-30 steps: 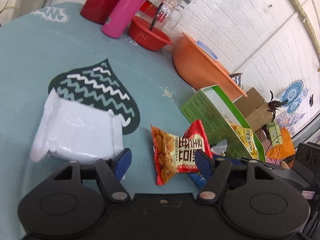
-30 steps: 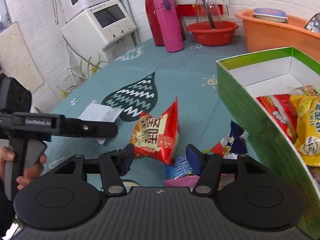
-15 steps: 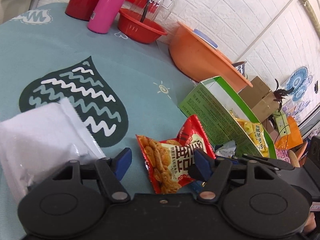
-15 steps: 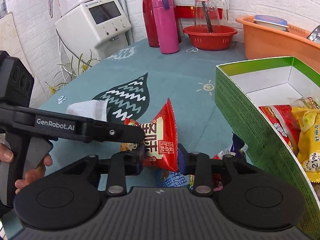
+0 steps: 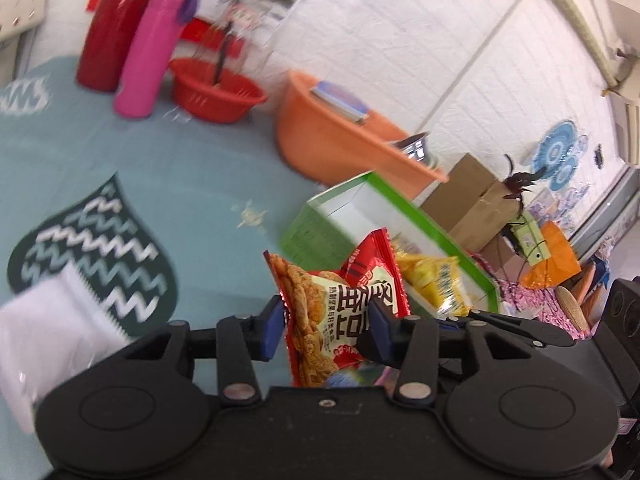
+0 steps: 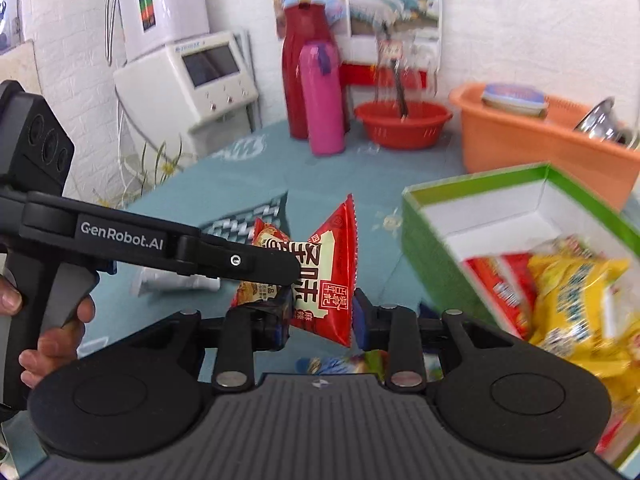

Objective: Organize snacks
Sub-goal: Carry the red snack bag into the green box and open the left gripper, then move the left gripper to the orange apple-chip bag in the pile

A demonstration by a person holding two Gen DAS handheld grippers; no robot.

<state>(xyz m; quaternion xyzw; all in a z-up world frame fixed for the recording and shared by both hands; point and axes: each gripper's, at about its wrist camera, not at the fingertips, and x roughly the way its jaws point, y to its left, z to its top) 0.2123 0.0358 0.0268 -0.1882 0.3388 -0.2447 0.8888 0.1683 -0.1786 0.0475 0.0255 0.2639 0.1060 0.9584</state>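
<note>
A red snack packet (image 5: 332,300) hangs lifted above the teal tablecloth, and both grippers are on it. In the left wrist view my left gripper (image 5: 326,320) is closing, its blue pads pressing the packet's sides. In the right wrist view the same red packet (image 6: 328,264) sits between the pads of my right gripper (image 6: 320,316), which is also closing. One of the left gripper's fingers (image 6: 240,260) reaches in from the left onto it. The green box (image 6: 432,248) to the right holds red and yellow packets (image 6: 580,292). A white packet (image 5: 52,328) lies at the lower left.
Several small packets (image 6: 340,364) lie on the table below the right gripper. At the back stand a pink bottle (image 5: 156,44), a red basin (image 5: 218,92) and an orange tub (image 5: 340,144). A white appliance (image 6: 200,80) is at the back left. A person's hand (image 6: 52,340) holds the left gripper's handle.
Both grippers went from wide open to closed on the red packet, the right one first. The packet has risen off the table. The white packet slid toward the left view's lower-left edge.
</note>
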